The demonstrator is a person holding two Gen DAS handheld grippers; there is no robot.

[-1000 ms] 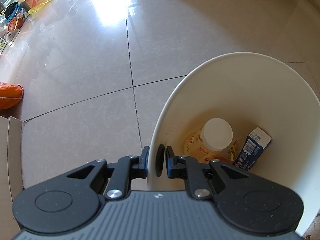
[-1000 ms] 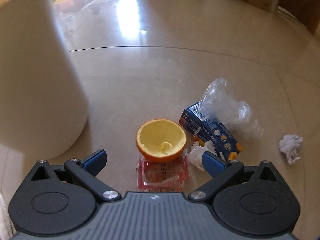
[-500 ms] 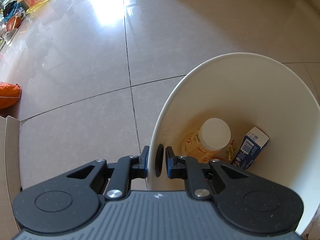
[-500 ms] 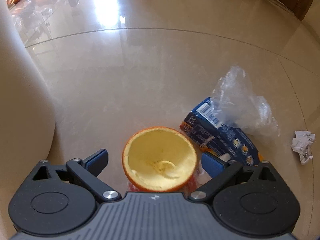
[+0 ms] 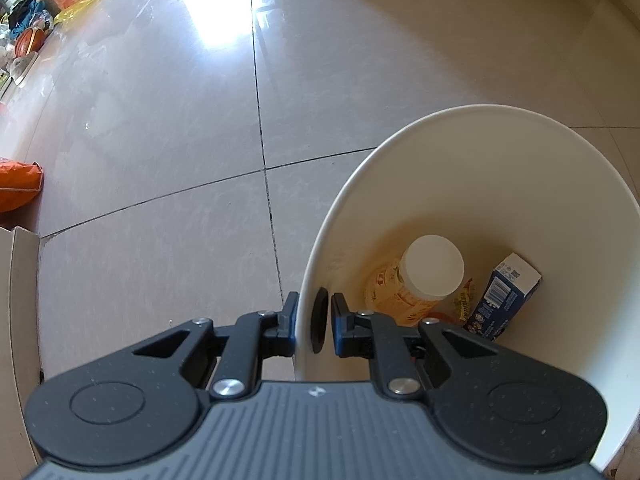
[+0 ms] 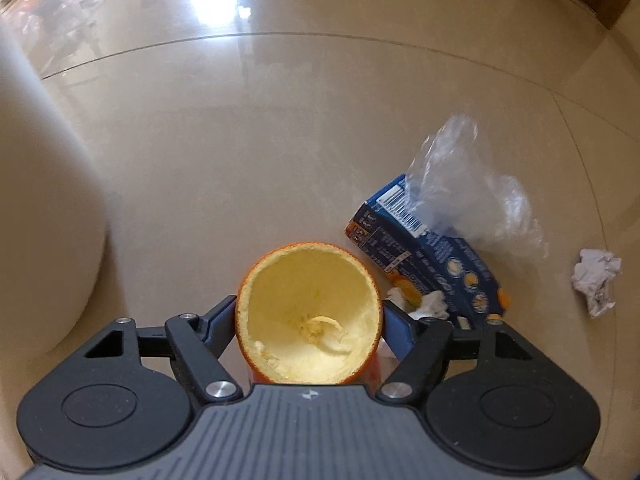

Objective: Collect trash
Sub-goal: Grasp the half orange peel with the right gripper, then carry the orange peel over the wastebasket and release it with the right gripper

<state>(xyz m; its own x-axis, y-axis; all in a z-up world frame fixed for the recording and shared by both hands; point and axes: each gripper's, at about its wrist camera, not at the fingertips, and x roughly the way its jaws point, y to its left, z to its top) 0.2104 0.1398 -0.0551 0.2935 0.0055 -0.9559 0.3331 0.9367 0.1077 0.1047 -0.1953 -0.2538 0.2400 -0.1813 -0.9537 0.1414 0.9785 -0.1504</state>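
Clearly the left gripper (image 5: 313,326) is clamped on the rim of the white bin (image 5: 520,168), which stands on the floor tiles with a capped bottle (image 5: 416,280) and a blue carton (image 5: 506,296) already inside. Over in the right view, the right gripper (image 6: 308,322) has just been closing, its jaws now against both sides of the hollow orange peel half (image 6: 308,312), which sits beside another blue carton (image 6: 424,256) under a clear plastic bag (image 6: 468,184). Light and soft, the peel would likely buckle; a gentle squeeze across its outer wall seems wise.
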